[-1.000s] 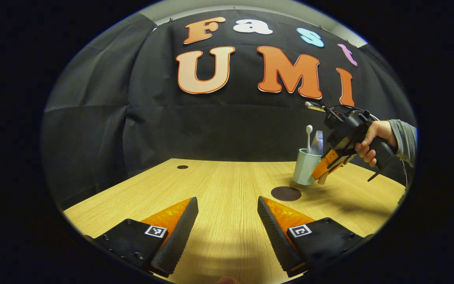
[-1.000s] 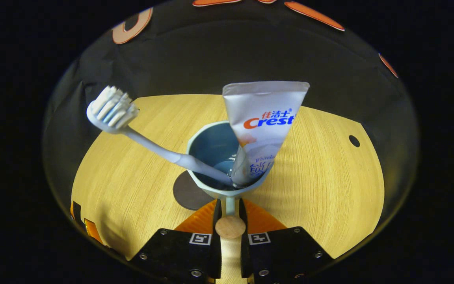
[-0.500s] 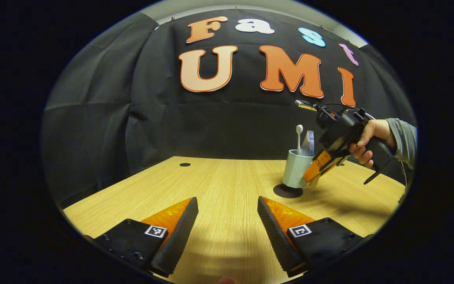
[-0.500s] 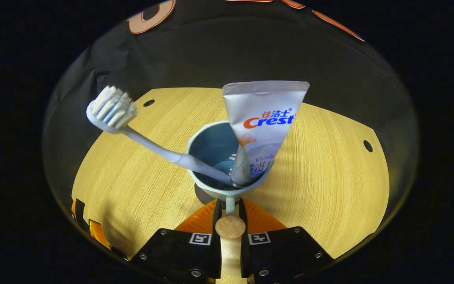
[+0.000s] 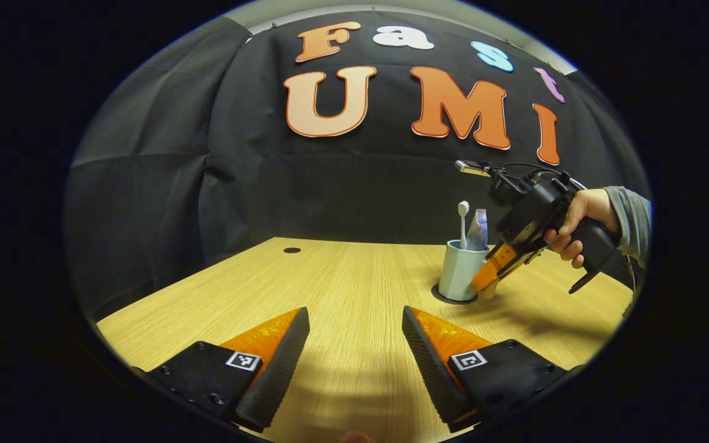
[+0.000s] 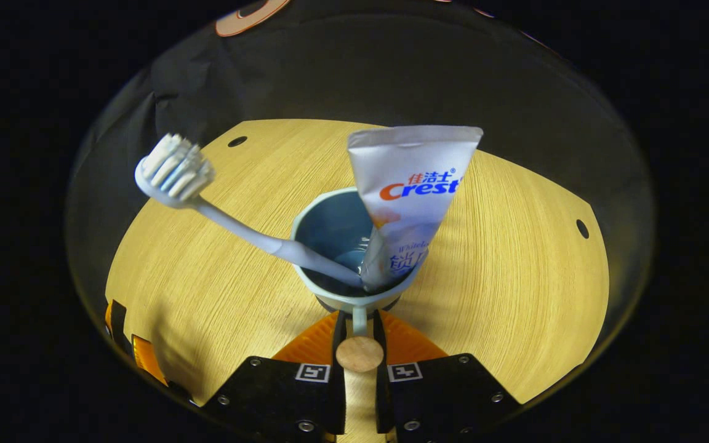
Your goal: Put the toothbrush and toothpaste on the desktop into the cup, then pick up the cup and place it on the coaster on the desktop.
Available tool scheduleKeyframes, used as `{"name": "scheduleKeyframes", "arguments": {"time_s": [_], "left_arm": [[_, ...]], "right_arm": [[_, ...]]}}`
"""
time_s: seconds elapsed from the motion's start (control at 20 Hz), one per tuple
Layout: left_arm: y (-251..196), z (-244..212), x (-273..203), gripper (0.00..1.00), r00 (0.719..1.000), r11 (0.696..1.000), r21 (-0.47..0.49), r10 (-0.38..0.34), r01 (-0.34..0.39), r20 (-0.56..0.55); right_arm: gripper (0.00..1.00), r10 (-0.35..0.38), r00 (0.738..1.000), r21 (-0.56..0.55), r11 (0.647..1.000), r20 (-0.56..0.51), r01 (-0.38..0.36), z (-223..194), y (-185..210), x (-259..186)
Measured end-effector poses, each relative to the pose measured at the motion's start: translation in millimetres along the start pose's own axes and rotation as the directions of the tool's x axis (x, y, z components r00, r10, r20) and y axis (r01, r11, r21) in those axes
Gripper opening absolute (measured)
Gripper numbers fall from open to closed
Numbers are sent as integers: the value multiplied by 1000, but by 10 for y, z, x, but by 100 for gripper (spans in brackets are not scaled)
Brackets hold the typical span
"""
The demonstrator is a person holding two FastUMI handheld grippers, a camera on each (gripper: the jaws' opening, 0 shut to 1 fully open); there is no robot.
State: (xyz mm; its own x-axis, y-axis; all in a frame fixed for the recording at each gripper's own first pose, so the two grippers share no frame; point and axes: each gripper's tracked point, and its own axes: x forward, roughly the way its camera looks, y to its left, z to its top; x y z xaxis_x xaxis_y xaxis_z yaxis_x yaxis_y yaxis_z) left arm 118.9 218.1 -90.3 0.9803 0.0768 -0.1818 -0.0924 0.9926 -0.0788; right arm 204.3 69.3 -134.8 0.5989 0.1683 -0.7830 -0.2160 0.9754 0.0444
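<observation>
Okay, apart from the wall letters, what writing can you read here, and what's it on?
toothpaste: a printed label in red and blue lettering, which I do not read out.
square markers on the right gripper: black-and-white code patterns, no words.
cup, toothbrush: no writing.

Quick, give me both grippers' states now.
Left gripper: open, holding nothing, above the desk.
Right gripper: shut on the cup handle; cup holds toothbrush and toothpaste, over the coaster.
</observation>
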Motion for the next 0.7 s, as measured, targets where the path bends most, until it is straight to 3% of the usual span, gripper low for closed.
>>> {"name": "scheduleKeyframes", "arguments": {"time_s": [0.15, 0.2, 0.4, 0.55, 0.6, 0.65, 0.7], "left_arm": [[9, -45, -8, 96, 1000, 1000, 1, 2, -2, -1], [-6, -45, -5, 96, 1000, 1000, -5, 2, -2, -5], [-68, -29, 9, 96, 1000, 1000, 3, 0, 0, -7], [-146, 78, 20, 96, 1000, 1000, 29, -4, 3, 15], [-179, 120, 27, 96, 1000, 1000, 30, -9, 8, 24], [-209, 142, 28, 96, 1000, 1000, 27, -14, 13, 28], [-245, 173, 34, 96, 999, 999, 26, -19, 18, 30]], "right_arm": [[17, -4, 1000, -51, 999, 8, 5, -5, -14, 4], [25, 2, 1000, -60, 998, 22, -1, 14, -16, -9], [36, 43, 993, -68, 997, 112, -35, 104, -38, 10], [45, 80, 974, -70, 995, 211, -67, 226, -52, -4], [41, 86, 966, -72, 995, 243, -71, 272, -69, -17], [51, 87, 957, -75, 995, 277, -68, 306, -95, -38], [53, 86, 946, -80, 995, 313, -64, 337, -126, -80]]}}
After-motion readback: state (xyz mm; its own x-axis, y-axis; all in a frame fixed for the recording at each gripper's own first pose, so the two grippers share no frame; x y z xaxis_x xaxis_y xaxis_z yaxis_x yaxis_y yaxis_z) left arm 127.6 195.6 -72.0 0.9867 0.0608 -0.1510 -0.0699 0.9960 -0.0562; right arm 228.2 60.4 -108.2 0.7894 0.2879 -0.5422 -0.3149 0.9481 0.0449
